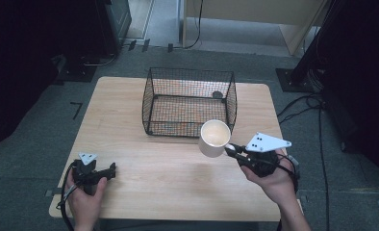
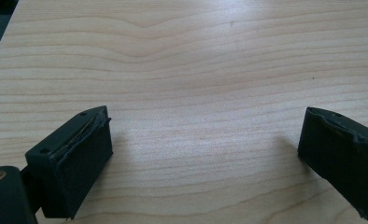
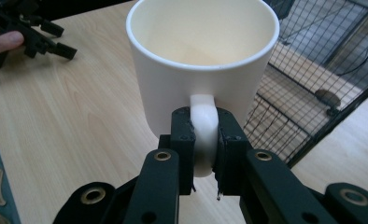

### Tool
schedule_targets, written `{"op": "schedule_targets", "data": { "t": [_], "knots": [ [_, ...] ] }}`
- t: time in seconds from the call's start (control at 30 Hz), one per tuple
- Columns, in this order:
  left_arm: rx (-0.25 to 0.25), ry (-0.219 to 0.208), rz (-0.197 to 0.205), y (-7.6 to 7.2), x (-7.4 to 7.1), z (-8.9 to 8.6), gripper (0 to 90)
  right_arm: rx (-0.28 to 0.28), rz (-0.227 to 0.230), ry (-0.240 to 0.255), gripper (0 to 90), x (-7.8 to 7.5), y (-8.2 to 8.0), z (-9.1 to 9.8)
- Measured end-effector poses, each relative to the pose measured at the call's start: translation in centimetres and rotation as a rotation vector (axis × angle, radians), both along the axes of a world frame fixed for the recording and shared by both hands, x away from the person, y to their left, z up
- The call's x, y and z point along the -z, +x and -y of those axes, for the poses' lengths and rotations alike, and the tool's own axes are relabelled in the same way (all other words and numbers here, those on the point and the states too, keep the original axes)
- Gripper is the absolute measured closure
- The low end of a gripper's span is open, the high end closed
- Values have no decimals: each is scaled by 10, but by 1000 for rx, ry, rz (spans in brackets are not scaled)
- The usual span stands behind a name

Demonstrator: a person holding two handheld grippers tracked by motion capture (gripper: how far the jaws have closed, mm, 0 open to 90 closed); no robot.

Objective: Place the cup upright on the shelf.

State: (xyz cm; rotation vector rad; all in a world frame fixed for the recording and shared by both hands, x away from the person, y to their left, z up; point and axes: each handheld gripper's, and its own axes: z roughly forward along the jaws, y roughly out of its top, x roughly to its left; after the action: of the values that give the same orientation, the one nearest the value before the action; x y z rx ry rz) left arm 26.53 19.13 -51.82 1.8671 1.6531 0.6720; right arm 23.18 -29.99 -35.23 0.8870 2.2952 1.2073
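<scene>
At centre right, we hold the white mug [image 1: 214, 137] aloft by its handle in the closed right gripper [image 1: 232, 150], beside the basket [image 1: 151, 91]. Likely ceramic: stiff, slippery, breakable. The left gripper [image 1: 111, 170] rests wide open, empty.

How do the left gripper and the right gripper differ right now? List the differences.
The left gripper is open with nothing between its jaws; the right gripper is shut on the handle of the white ceramic mug. The left gripper sits low at the wooden table; the right holds the mug up beside the black wire basket. Both are black and hand-held.
</scene>
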Motion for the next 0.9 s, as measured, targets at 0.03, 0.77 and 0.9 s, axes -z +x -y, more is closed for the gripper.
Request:
{"op": "schedule_targets", "data": {
  "t": [0.03,0.77,0.9],
  "knots": [
    [0,0,0,0,0,0,29,-5,7,-4,810,-3,2,-2],
    [0,0,0,0,0,0,29,-6,37,3,810,-39,87,-52],
    [0,0,0,0,0,0,29,14,26,18,810,-31,115,-63]
  ]
}}
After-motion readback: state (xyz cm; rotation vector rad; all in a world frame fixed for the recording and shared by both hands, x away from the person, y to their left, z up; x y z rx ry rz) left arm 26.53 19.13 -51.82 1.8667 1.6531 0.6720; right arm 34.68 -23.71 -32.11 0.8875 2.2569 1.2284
